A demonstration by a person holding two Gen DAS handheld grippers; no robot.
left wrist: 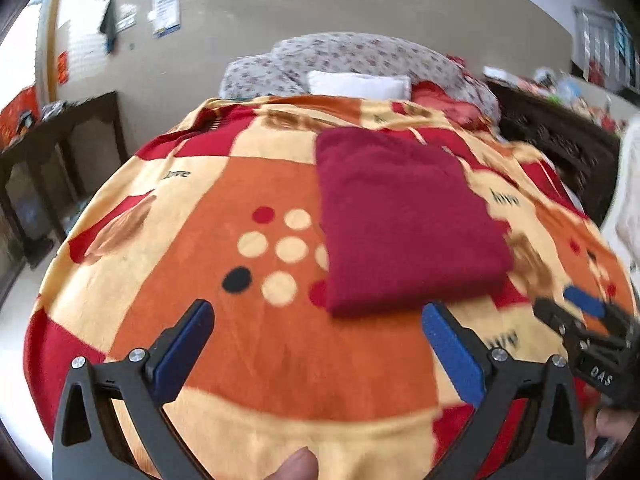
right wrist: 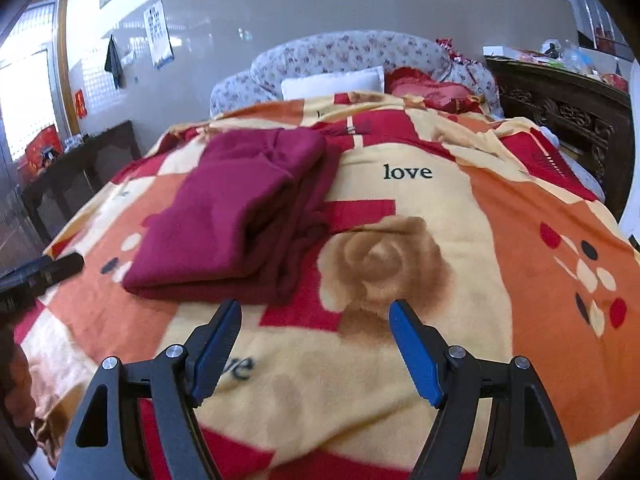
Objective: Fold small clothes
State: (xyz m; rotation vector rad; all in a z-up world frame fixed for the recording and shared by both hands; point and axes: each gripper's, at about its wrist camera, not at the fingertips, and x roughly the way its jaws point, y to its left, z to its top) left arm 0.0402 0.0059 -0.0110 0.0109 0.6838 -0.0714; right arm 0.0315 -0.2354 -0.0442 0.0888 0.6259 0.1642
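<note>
Left wrist view: left gripper (left wrist: 316,316) above the near part of the bed, jaws wide, holding nothing. Folded maroon garment (left wrist: 404,220) lies flat on the patterned blanket (left wrist: 248,184), just ahead and right of the jaws. Right gripper (left wrist: 580,312) at the right edge, blurred.

Right wrist view: right gripper (right wrist: 316,316) jaws wide, empty. Garment (right wrist: 236,216) ahead-left on the blanket (right wrist: 500,208), layered edges facing right. White pillow (right wrist: 332,82) at the headboard end.
</note>
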